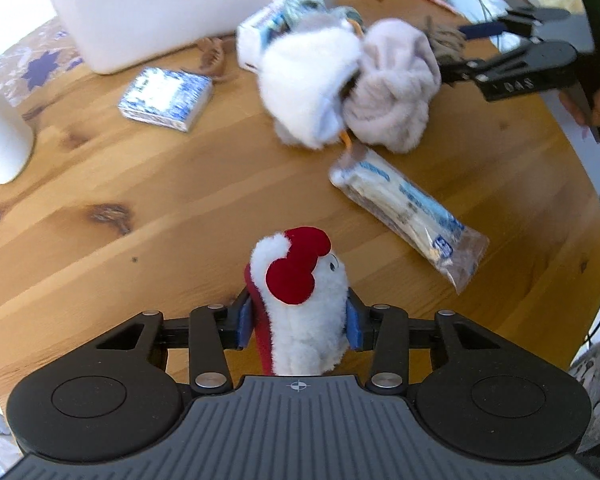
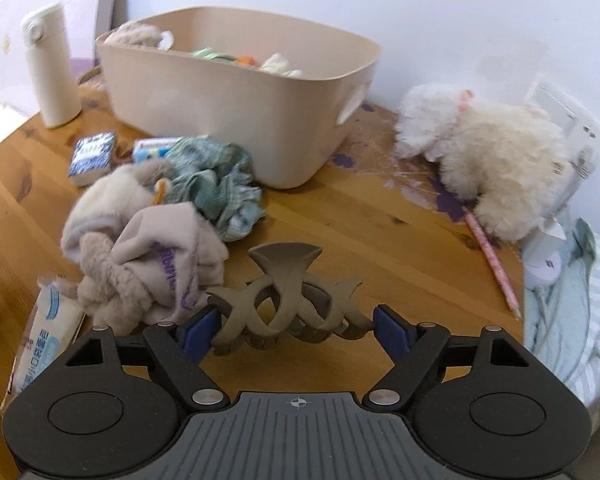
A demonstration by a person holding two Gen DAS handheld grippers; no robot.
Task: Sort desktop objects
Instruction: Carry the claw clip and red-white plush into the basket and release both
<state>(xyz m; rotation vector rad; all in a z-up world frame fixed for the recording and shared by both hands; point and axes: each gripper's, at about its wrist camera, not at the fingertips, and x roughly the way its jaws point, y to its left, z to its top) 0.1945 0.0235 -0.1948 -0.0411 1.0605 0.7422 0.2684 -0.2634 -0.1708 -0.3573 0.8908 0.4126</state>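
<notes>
My left gripper (image 1: 298, 320) is shut on a white plush chicken with a red comb (image 1: 300, 300), held above the wooden table (image 1: 140, 216). My right gripper (image 2: 296, 330) is shut on a taupe hair claw clip (image 2: 286, 294); the gripper also shows in the left wrist view (image 1: 460, 50). A beige bin (image 2: 236, 120) with several items inside stands at the back of the table. A pile of beige socks (image 2: 140, 256) and a green cloth (image 2: 216, 184) lie in front of the bin.
A wrapped snack pack (image 1: 408, 216) and a blue-white box (image 1: 166, 98) lie on the table. A white bottle (image 2: 52, 68) stands back left. A fluffy white plush (image 2: 484, 156), a pink pencil (image 2: 492, 256) and a light green cloth (image 2: 568, 304) are at the right.
</notes>
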